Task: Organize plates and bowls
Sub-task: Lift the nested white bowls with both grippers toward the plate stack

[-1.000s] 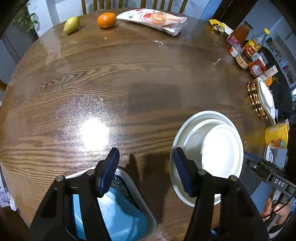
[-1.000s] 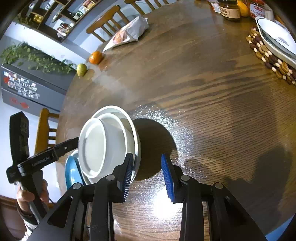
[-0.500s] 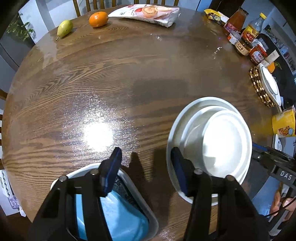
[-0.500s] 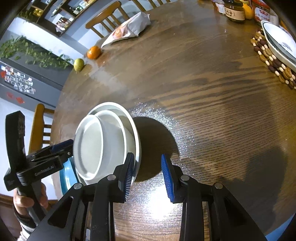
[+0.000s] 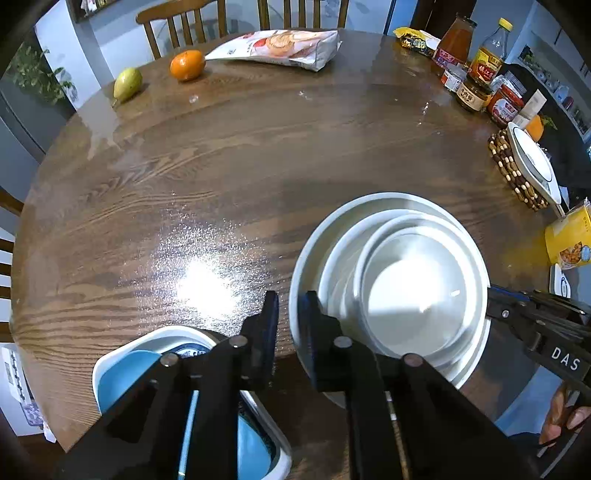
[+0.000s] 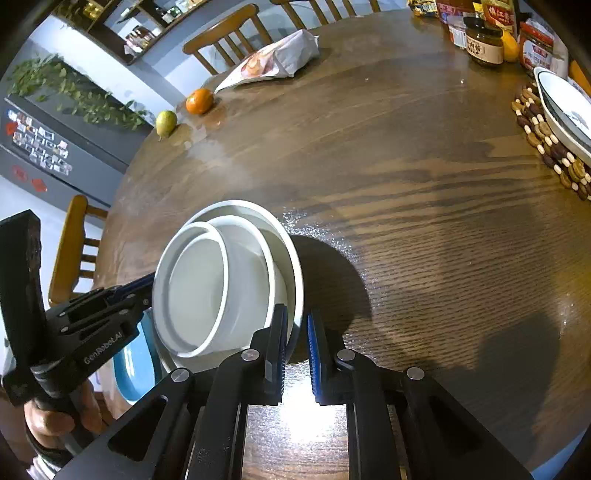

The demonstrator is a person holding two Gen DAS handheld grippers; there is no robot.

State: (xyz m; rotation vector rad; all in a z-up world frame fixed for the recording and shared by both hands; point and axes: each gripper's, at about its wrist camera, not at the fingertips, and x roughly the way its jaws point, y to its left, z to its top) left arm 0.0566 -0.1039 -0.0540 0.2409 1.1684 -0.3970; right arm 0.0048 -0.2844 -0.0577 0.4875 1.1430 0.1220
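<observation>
— On the left wrist view, what shows?
— Left tongs pinching the near rim of the white plate, bowls stacked on it, on the desk.
— And the right wrist view?
— Right tongs pinching that plate's opposite rim.

Table: round, dark glossy wood, with a bright lamp glare just ahead of the claw.
Chairs: wooden, slat-backed, at the far rim.
Walls: pale, beyond the chairs.
Cabinet: grey, far left, greenery on top.
</observation>
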